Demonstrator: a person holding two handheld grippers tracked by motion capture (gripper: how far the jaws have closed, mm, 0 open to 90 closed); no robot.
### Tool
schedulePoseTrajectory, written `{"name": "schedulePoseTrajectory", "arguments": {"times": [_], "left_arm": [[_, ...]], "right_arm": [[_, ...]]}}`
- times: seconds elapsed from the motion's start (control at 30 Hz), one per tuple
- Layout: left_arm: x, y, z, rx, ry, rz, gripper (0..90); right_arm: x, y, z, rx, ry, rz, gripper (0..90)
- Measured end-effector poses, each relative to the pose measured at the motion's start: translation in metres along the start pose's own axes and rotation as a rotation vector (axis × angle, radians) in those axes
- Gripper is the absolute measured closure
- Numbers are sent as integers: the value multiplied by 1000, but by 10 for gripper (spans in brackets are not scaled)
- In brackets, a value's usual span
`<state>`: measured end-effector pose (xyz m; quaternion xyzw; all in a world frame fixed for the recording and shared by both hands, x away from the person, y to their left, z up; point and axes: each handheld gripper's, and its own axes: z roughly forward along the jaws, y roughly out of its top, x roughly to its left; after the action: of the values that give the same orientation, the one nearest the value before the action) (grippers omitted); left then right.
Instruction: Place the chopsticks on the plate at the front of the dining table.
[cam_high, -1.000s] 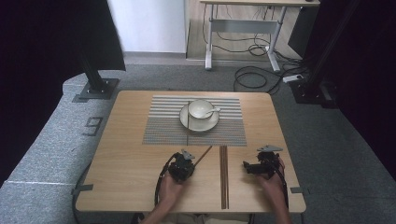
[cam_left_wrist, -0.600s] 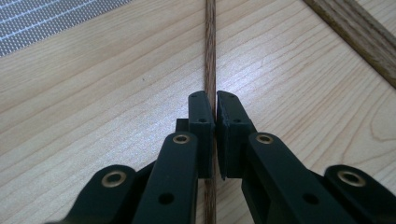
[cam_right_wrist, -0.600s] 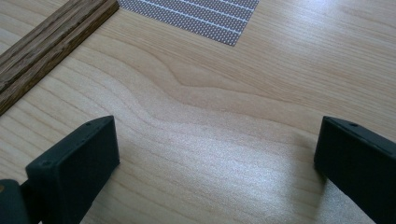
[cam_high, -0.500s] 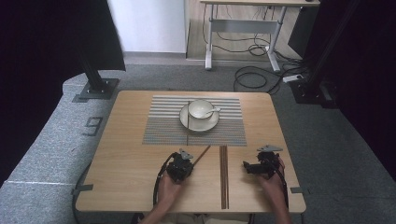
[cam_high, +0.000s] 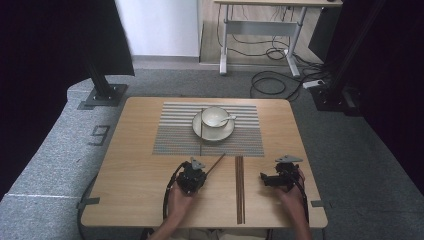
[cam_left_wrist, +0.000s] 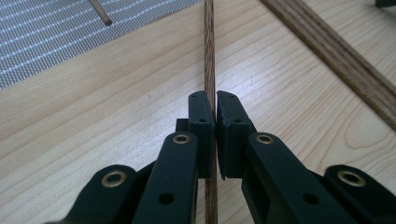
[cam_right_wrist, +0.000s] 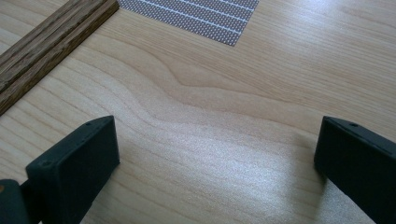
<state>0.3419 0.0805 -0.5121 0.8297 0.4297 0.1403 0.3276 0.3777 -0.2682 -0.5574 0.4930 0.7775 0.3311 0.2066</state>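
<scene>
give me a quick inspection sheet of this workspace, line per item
surface: light wooden table, a grey striped placemat on its far half
job's things: one dark chopstick clamped in the left gripper, slanting toward the mat; a pair of chopsticks lying side by side between the hands; another stick lying on the mat beside the saucer
clutter: cup on a saucer with a spoon
grippers: left gripper shut on the chopstick; right gripper open over bare wood
cables: a black cable loops from the left gripper; floor cables beyond the table
surroundings: grey carpet, desk frame, black stand
</scene>
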Motion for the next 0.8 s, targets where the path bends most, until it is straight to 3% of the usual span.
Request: {"name": "schedulePoseTrajectory", "arguments": {"times": [0.8], "left_arm": [[16,16,-14,-48,17,-34,852]], "right_arm": [[0,0,0,-1,0,0,0]]}}
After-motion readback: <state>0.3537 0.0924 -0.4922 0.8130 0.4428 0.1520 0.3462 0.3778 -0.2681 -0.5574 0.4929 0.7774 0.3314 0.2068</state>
